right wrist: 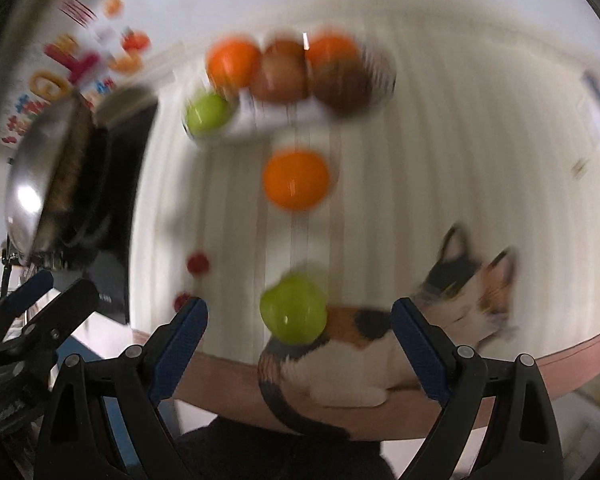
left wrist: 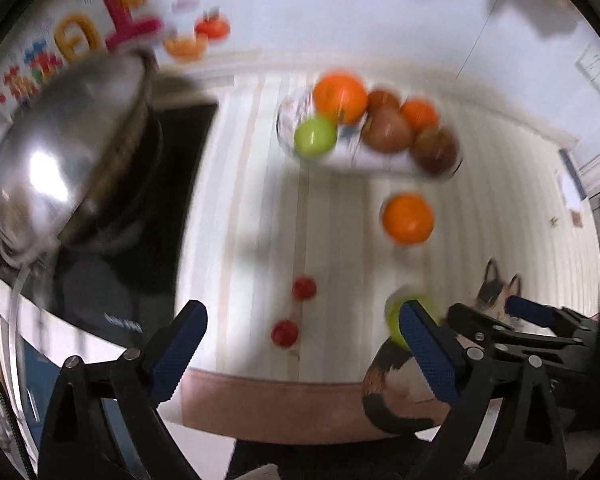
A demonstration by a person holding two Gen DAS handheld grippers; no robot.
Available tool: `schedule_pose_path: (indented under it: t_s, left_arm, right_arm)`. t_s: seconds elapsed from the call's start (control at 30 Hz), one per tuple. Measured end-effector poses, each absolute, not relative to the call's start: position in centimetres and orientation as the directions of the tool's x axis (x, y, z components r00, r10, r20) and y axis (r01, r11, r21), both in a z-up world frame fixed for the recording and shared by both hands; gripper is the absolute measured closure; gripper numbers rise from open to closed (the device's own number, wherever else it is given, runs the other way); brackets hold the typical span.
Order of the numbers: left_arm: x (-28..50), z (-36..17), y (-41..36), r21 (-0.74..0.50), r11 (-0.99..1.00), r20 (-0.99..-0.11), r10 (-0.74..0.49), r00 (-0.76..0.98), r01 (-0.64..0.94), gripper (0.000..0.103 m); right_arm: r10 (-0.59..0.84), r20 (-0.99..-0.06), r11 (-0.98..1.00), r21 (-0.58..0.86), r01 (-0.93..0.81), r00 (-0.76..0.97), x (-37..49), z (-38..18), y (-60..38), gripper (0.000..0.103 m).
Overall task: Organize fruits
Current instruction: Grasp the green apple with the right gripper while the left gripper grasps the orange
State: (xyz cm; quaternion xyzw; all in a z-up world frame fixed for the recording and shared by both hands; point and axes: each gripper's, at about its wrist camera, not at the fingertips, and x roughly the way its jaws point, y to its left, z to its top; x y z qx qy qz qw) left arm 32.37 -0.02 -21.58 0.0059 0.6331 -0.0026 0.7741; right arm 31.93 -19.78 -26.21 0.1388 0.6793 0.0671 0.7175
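The green apple point(right wrist: 293, 309) lies at 12 o'clock between the spread, empty jaws of the right gripper point(right wrist: 300, 344), nearer than the left gripper point(left wrist: 300, 344), likewise spread and empty.

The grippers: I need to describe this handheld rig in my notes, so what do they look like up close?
Both look alike. The left gripper and right gripper have matte black angular linkage arms joined by round silver rivets. Each finger ends in a dark blue pad with a fine knurled, diamond-like texture. No markings, cables or sleeves are visible on them.
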Motion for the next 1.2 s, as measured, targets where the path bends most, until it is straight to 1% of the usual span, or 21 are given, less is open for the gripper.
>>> schedule_pose_path:
  t_s: [0.1,0.17,0.23,0.3,0.37,0.43,0.53,0.7,0.8,0.97,1.17,1.2]
  left_arm:
    - [32.1,-24.4,0.6,0.017,1.0,-0.991,0.019,0.13,-0.016,0.005]
    - [32.1,-25.6,0.9,0.025,0.999,-0.995,0.028,0.099,-0.03,0.005]
    - [32.1,-26.5,1.3,0.019,0.999,-0.997,0.023,0.073,-0.048,0.005]
    - [32.3,-26.7,1.5,0.017,0.998,-0.998,0.021,0.066,-0.056,0.005]
    - [32.6,-26.5,1.7,0.02,0.998,-0.997,0.024,0.071,-0.06,0.005]
    - [33.2,-26.3,1.8,0.019,0.998,-0.996,0.024,0.081,-0.065,0.005]
    - [34.7,-25.9,1.2,0.004,0.998,-0.996,0.009,0.089,-0.056,0.005]
    - [38.6,-26.7,-2.7,-0.062,0.998,-0.996,-0.063,0.058,0.017,0.005]
    - [40.8,-28.1,-5.8,-0.081,0.994,-0.996,-0.083,0.024,0.075,0.005]
    - [43.9,-31.6,-9.8,-0.092,0.987,-0.995,-0.086,-0.046,0.136,0.005]
    - [45.6,-35.3,-10.9,-0.136,0.983,-0.984,-0.119,-0.134,0.127,0.005]
    - [45.7,-35.7,-11.0,-0.139,0.981,-0.983,-0.121,-0.139,0.132,0.01]
  right_arm:
    - [0.298,-0.955,0.951,0.296,0.085,-0.005,31.9,-30.1,-18.7,0.008]
    - [0.313,-0.949,0.948,0.309,0.075,-0.047,31.7,-32.2,-17.9,0.011]
    - [0.333,-0.94,0.942,0.327,0.072,-0.08,31.6,-33.5,-17.3,0.021]
    - [0.358,-0.927,0.933,0.353,0.065,-0.112,31.3,-34.8,-16.6,0.025]
    - [0.345,-0.929,0.938,0.343,0.04,-0.136,30.9,-35.7,-16.1,0.03]
    - [0.329,-0.934,0.944,0.328,0.029,-0.137,30.6,-36.1,-16.3,0.047]
    - [0.356,-0.929,0.934,0.35,0.069,-0.105,30.7,-35.8,-18.1,0.048]
    - [0.333,-0.943,0.936,0.33,0.123,-0.006,32.5,-33.5,-22.9,0.05]
    - [0.289,-0.957,0.949,0.291,0.12,0.034,33.9,-32.3,-25.1,0.05]
    - [0.316,-0.949,0.943,0.316,0.109,0.016,36.1,-32.7,-26.1,0.05]
    - [0.38,-0.925,0.915,0.376,0.147,0.001,36.4,-33.2,-26.7,0.05]
    - [0.387,-0.922,0.912,0.383,0.149,-0.002,36.6,-33.2,-26.7,0.05]
